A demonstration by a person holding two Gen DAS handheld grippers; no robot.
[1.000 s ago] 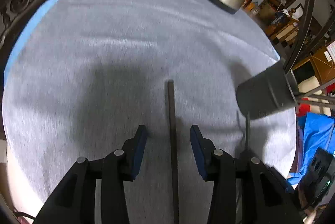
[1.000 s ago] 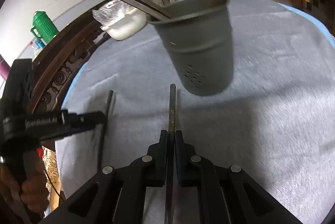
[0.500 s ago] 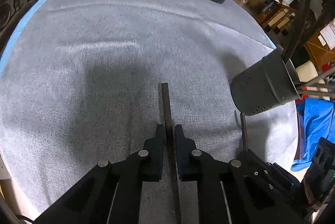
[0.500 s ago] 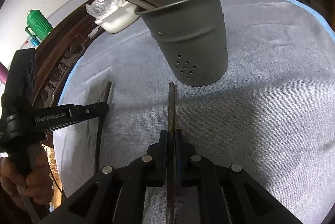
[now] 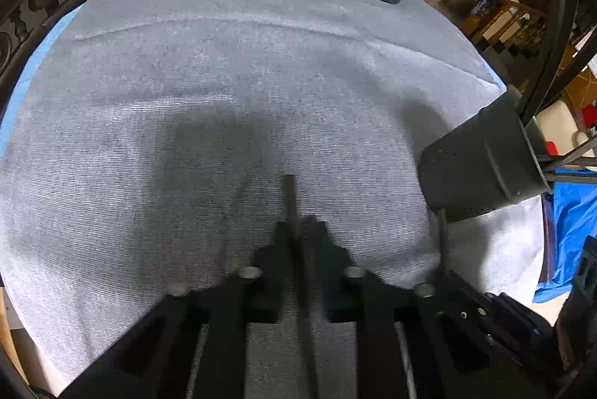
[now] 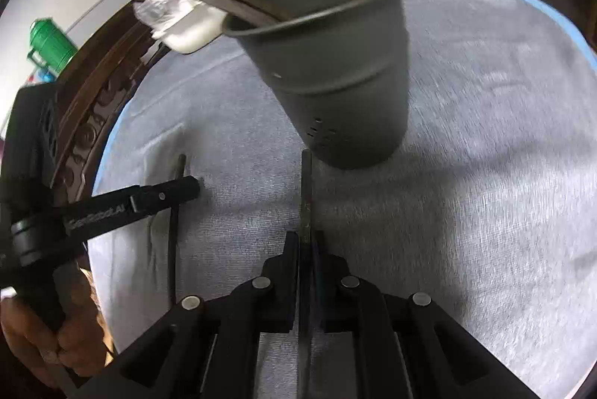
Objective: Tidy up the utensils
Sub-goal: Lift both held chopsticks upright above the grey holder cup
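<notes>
Left wrist view: the left gripper (image 5: 300,231) has its fingers closed flat on a thin dark utensil (image 5: 290,201), whose end sticks out ahead over the grey tabletop (image 5: 224,63).
Right wrist view: the right gripper (image 6: 306,242) is also pinched tight on a flat metal utensil (image 6: 306,190), and its tip lies just beside the base of the grey holder (image 6: 335,93) (already full of handles).
Holder: it appears tilted and blurred, so I cannot tell whether it stands firmly.
Risk one: both grips are narrow, so I judge a slim handle may swing or slip when it is raised.
Risk two: a raised tip may knock the holder's wall or the crowded handles and tip it over.
Change, left: a second ago the fingers stood wide apart around the utensil; they have just been closing and now clamp it.
Change, right: the grip is the same as before, only the holder looks more tilted.
</notes>
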